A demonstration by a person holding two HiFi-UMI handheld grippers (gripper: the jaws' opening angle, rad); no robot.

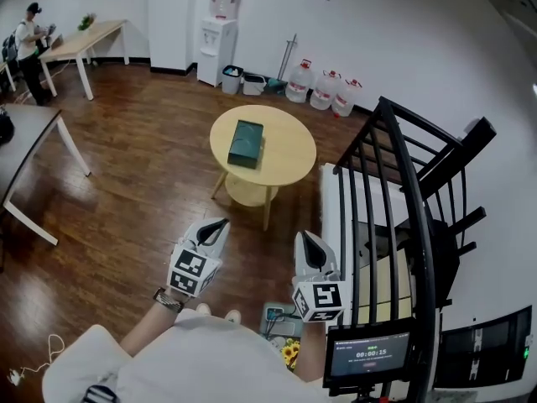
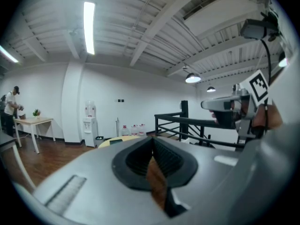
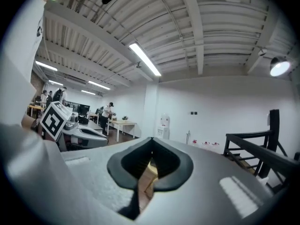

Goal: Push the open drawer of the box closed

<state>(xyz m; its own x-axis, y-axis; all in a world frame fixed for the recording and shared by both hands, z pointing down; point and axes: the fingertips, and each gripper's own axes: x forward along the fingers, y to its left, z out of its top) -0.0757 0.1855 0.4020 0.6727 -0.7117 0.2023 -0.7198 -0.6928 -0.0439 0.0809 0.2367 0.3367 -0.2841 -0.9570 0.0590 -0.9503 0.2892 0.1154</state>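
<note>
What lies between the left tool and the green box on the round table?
The head view shows it: from the left tool, wooden floor, then the round table's near rim and bare top up to the green box.

The small dark green rectangular box [image 1: 246, 143] lies flat on the round pale-yellow wooden table [image 1: 289, 154], a little left of the tabletop's middle, its long sides running away from the head camera; its drawer is too small to make out.

White shirt [image 1: 193, 363], wristwatch [image 1: 168, 300], grey grippers [image 1: 220, 223] [image 1: 304, 236], black-and-white marker cubes [image 1: 191, 273] [image 1: 320, 300]
</note>
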